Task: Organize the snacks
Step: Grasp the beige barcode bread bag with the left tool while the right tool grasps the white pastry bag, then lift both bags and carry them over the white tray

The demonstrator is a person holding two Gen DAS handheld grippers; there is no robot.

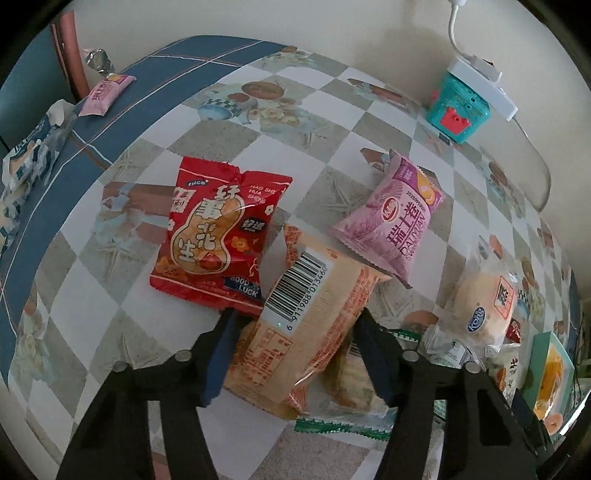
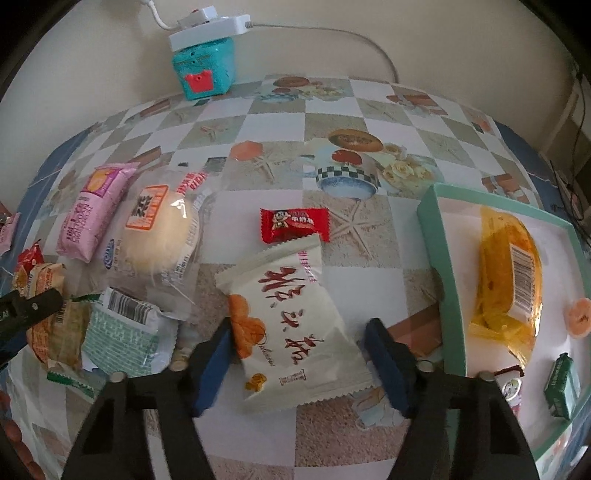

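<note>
An orange biscuit packet point(image 1: 314, 325) with a barcode label lies tilted between the fingers of the left claw point(image 1: 299, 354). The jaws stand spread on either side of it; whether the pads touch the wrapper cannot be told. Under the packet's near end lies another clear-wrapped snack with a green serrated edge point(image 1: 343, 424). Just ahead and to the left of this claw a red peanut bag point(image 1: 218, 236) lies flat on the checked worktop point(image 1: 110, 295). Ahead and to the right a pink Swiss roll pack point(image 1: 395, 225) rests with one end overlapping the orange packet. Further right sits a round bun in clear wrap point(image 1: 484, 306).

The right claw point(image 2: 299, 365) is released too, its blue-padded fingers straddling a white pastry packet point(image 2: 291, 328) with red script. The packet lies diagonally on the worktop, and neither pad clearly presses it. Just beyond its far end lies a small red candy point(image 2: 295, 225). To the right of this claw stands a mint-rimmed tray point(image 2: 439, 258) holding a yellow snack bag point(image 2: 506, 273), a small orange jelly cup point(image 2: 578, 317) and a green carton point(image 2: 561, 387). To its left lie the bun and a green-patterned packet point(image 2: 122, 332). Far ahead, against the wall, a teal box point(image 2: 203, 70) carries a white power strip point(image 2: 207, 29).
</note>
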